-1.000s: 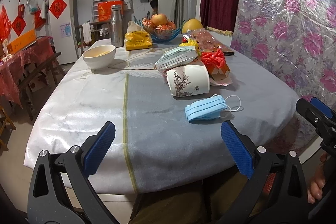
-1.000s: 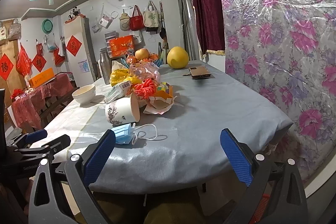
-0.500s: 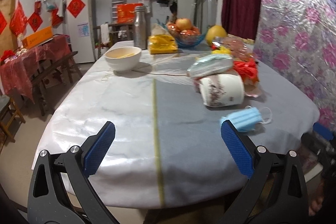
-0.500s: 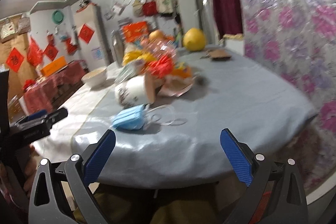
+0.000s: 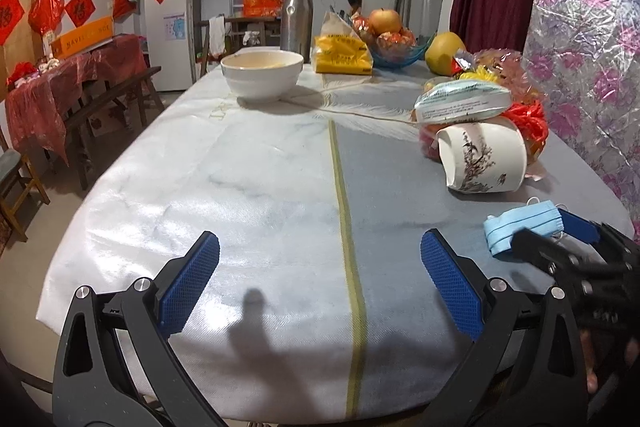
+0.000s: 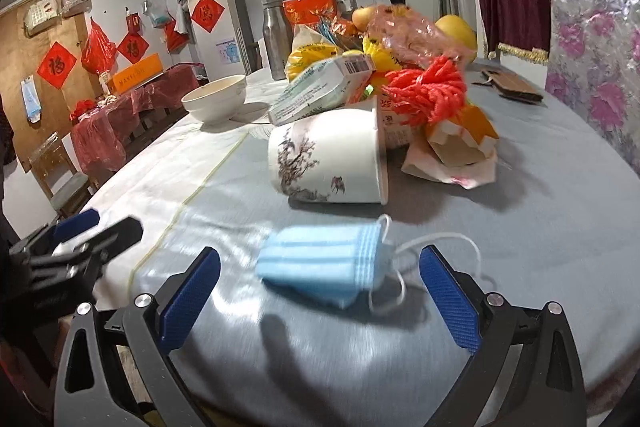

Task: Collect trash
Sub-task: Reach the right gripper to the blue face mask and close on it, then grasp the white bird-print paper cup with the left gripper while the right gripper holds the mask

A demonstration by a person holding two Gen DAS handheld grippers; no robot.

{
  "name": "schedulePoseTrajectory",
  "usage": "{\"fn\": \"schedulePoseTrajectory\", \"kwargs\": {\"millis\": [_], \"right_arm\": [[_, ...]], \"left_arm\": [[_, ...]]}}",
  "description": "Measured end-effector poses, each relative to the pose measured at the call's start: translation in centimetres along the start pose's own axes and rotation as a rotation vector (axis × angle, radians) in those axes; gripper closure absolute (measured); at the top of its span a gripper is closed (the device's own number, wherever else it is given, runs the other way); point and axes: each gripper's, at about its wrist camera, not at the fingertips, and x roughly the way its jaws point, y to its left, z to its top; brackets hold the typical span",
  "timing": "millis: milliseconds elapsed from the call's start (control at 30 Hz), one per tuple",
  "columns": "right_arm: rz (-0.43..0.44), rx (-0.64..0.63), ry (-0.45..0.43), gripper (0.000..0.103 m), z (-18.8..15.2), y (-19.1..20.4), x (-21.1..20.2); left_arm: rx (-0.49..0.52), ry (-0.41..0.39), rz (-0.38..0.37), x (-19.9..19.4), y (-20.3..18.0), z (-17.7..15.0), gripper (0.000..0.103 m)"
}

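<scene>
Right wrist | right hand-held gripper (image 6: 319, 291) wide open, empty, straddling mask (image 6: 324, 269) near surface (image 6: 540, 227) front edge | left hand-held gripper (image 5: 320, 277) open, empty | nothing collected; cup (image 6: 330, 157), wrappers remain

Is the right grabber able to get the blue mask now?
Probably yes. The right gripper is open, and the blue mask lies flat on the table just ahead between its fingers, with nothing in between. The paper cup lies farther back.

A white bowl (image 5: 262, 75) sits on the table (image 5: 248, 187), with a steel flask (image 5: 297, 17) and a fruit bowl (image 5: 394, 47) behind it.
</scene>
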Motion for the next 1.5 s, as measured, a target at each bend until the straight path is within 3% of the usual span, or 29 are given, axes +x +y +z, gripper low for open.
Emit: {"fn": "schedulePoseTrajectory", "kwargs": {"millis": [33, 67, 100, 167, 200, 300, 633, 867, 1133, 1500], "right_arm": [[0.006, 0.010, -0.011, 0.008, 0.2, -0.2, 0.3], [0.022, 0.025, -0.006, 0.024, 0.0, -0.6, -0.3], [0.048, 0.030, 0.011, 0.050, 0.0, -1.0, -0.5], [0.096, 0.051, 0.012, 0.061, 0.0, -1.7, -0.9], [0.102, 0.056, -0.003, 0.073, -0.1, -2.2, -1.6], [0.097, 0.054, -0.046, 0.087, -0.2, -3.3, -3.8], [0.044, 0.109, -0.165, 0.095, 0.1, -7.9, -9.1], [0.024, 0.189, -0.192, 0.095, -1.1, -11.2, -10.4], [0.037, 0.241, -0.182, 0.095, -1.8, -13.1, -10.0], [0.059, 0.255, -0.164, 0.095, -2.1, -13.2, -9.3]], "left_arm": [[-0.001, 0.005, -0.006, 0.2, 0.1, 0.0, 0.006], [-0.004, 0.012, -0.013, 0.4, 0.2, 0.1, 0.006], [-0.005, 0.016, -0.020, 0.6, 0.3, 0.0, 0.006], [-0.004, 0.027, -0.035, 0.7, 0.2, 0.1, 0.006], [0.000, 0.030, -0.042, 0.8, -0.1, 0.2, 0.006], [0.018, 0.031, -0.070, 0.7, -0.9, 0.5, 0.006], [0.150, 0.068, -0.241, 2.4, -8.3, 3.1, 0.006], [0.250, 0.073, -0.274, 5.8, -13.8, 5.6, 0.006], [0.192, 0.134, -0.261, 9.6, -14.6, 7.3, 0.006], [0.174, 0.198, -0.277, 10.4, -13.6, 5.7, 0.006]]}}
